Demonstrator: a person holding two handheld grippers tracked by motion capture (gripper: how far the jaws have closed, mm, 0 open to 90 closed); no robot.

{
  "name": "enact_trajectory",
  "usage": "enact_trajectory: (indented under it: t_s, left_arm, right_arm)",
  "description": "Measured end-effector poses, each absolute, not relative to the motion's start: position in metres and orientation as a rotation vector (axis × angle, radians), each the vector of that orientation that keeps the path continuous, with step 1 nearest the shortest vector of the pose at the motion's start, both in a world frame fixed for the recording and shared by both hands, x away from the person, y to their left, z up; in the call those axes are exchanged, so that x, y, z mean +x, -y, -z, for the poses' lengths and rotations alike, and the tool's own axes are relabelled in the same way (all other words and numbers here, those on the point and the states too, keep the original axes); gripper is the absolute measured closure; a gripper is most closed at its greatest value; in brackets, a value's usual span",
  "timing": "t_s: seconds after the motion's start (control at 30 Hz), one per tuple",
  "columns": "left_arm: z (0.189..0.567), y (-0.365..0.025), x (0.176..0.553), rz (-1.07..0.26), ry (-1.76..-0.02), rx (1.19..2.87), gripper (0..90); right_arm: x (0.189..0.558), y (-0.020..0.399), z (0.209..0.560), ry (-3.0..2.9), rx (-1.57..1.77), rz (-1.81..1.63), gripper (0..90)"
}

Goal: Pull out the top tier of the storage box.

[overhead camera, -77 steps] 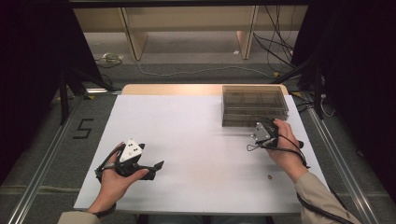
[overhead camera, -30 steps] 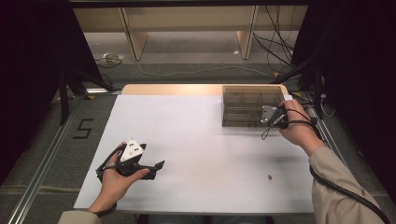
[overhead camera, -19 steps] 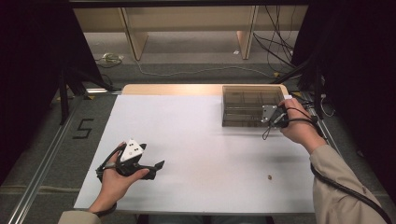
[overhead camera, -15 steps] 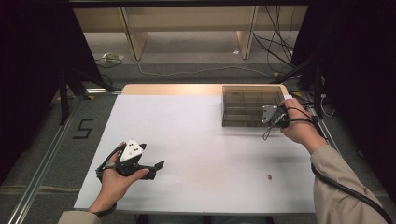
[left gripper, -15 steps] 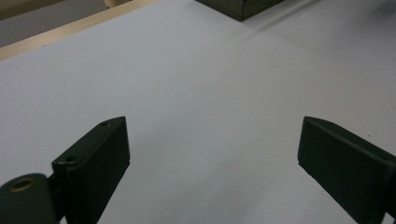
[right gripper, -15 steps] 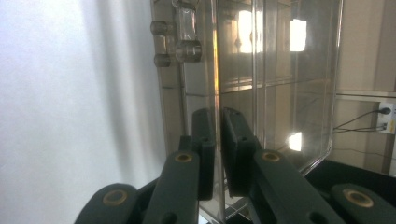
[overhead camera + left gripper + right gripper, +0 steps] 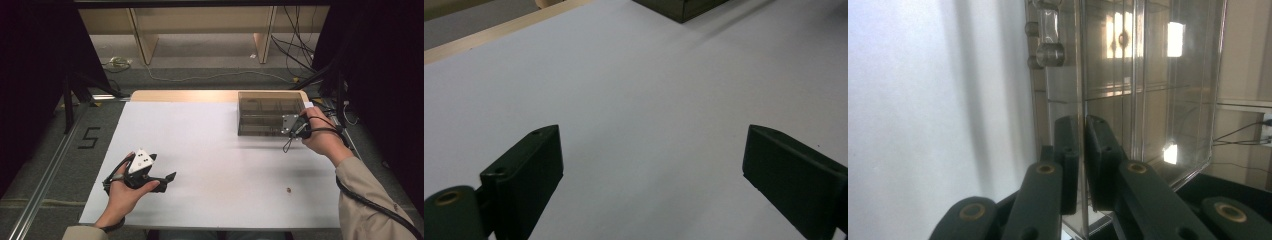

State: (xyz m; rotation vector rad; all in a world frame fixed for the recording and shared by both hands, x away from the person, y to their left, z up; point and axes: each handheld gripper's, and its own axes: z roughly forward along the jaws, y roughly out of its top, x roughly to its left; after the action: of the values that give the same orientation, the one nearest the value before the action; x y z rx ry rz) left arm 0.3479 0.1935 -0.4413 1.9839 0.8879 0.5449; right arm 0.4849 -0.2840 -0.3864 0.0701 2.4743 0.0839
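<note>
High view: the right gripper [image 7: 292,126] sits at the near right corner of the clear plastic organizer box [image 7: 270,113], which stands at the far right of the white desk [image 7: 215,165]. The left gripper [image 7: 142,172] rests on the desk's near left, well apart from the box. A small dark speck [image 7: 288,189] lies near the right front. Left gripper view: jaws stand wide over bare desk. Right gripper view: jaws pinch the box's thin clear lid [image 7: 1081,80] by its edge.
</note>
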Motion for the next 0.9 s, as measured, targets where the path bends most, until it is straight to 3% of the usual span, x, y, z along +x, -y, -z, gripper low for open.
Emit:
enact_trajectory:
  t_s: [0.9]
  left_arm:
    - [0.441, -0.194, 0.348, -0.550, -0.888, 1.983, 9.5]
  right_arm:
    - [0.473, 0.286, 0.385, -2.494, 0.048, -0.094, 85.5]
